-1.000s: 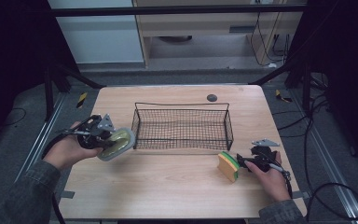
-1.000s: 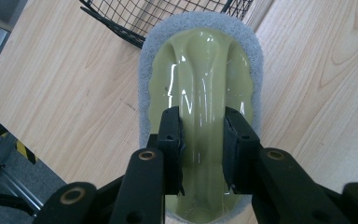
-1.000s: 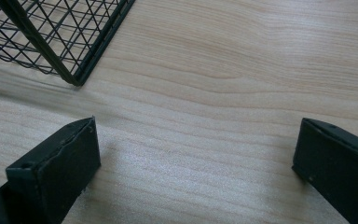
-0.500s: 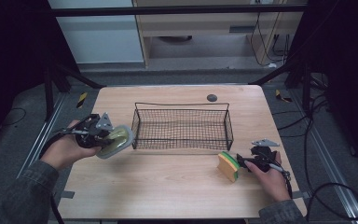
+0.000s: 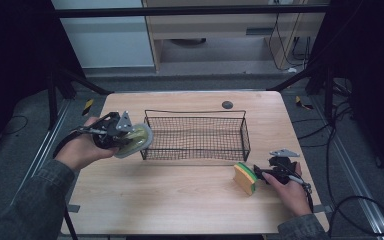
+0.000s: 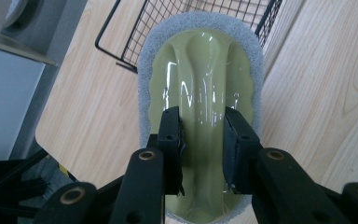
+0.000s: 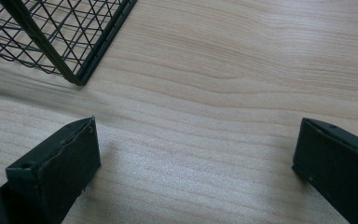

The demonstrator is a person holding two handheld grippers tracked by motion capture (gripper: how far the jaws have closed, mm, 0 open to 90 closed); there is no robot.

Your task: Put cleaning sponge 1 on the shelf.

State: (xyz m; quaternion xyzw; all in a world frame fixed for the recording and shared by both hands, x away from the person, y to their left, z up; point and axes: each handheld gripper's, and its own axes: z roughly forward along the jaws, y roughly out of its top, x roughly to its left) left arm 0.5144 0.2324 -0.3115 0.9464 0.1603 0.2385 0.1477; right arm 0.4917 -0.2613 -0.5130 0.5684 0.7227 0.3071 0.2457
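Scrubber (image 6: pixel 200 88) lifted toward basket (image 5: pixel 195 135), clamped in left hand-held gripper (image 6: pixel 200 135) jaws.

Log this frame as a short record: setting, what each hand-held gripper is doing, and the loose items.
setting: wooden table with a black wire basket
left hand-held gripper: shut on the ridge of a pale green scrubber with a grey pad, held off the table beside the basket's left end
right hand-held gripper: jaws wide apart, nothing between them
sponge: yellow and green, on the table just left of the right hand-held gripper
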